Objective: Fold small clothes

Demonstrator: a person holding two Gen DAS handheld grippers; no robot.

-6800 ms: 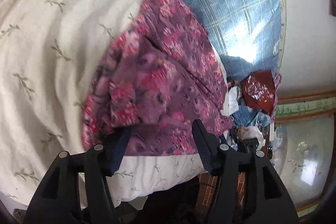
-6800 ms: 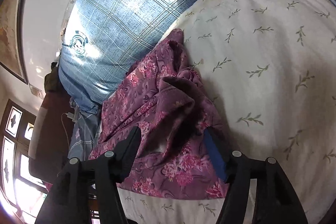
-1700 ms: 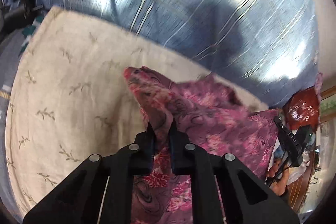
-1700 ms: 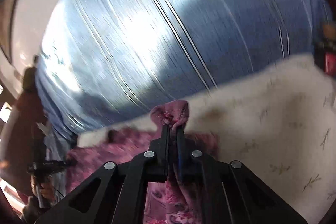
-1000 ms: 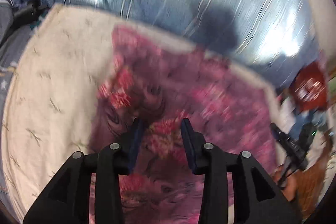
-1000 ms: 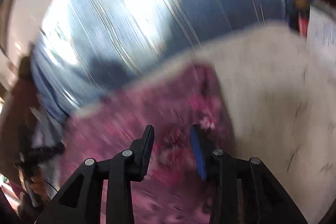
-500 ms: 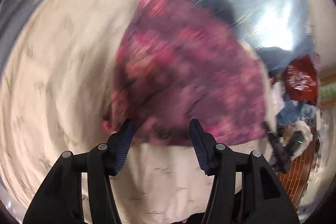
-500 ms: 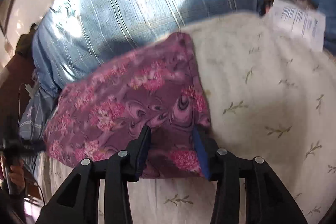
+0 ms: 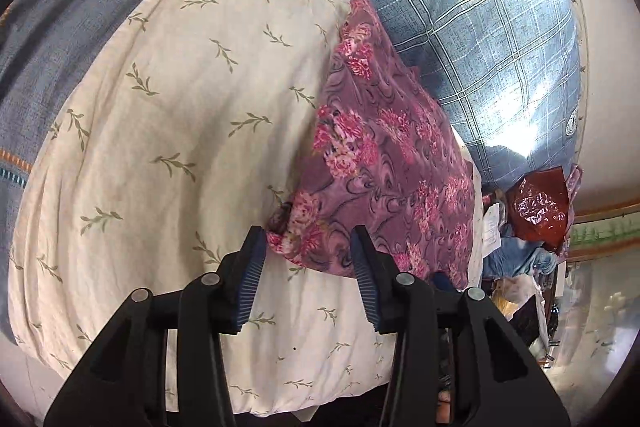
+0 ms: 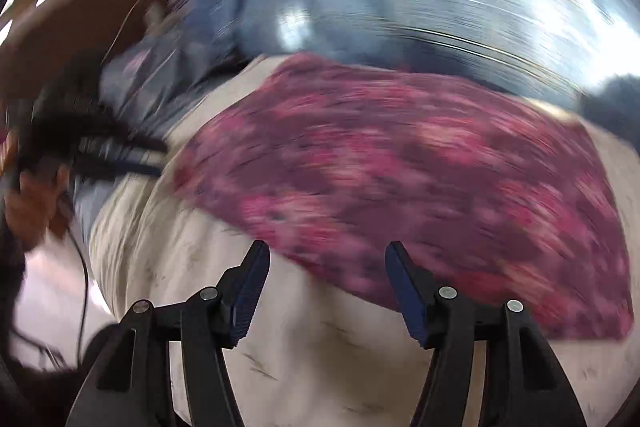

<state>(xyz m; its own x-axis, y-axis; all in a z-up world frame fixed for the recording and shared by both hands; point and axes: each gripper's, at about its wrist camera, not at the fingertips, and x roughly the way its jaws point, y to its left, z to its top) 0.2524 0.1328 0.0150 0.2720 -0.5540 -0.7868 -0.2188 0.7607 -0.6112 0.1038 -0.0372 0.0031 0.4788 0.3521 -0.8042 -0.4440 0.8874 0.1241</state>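
Observation:
A purple garment with pink flowers (image 9: pixel 384 155) lies folded flat on a cream leaf-print cushion (image 9: pixel 180 107), along its right side. My left gripper (image 9: pixel 306 247) hovers open just over the garment's near left corner, and its pads do not press the cloth. The right wrist view is smeared by motion. There the garment (image 10: pixel 420 187) spreads ahead and to the right. My right gripper (image 10: pixel 326 255) is over the garment's near edge with its jaws opening. Only cushion (image 10: pixel 320 347) and the cloth's edge show between its fingers, and nothing is gripped.
A blue plaid sheet (image 9: pixel 480 27) lies beyond the cushion and a grey star-print quilt (image 9: pixel 60 7) to its left. A red plastic bag (image 9: pixel 540 207) and clutter sit off the right edge. A hand (image 10: pixel 32 195) with a dark blurred tool shows at the left.
Both grippers have let go of the garment, which now lies flat and folded. Both drew back to its near edge. The right jaws spread wider and that gripper swung sideways fast.

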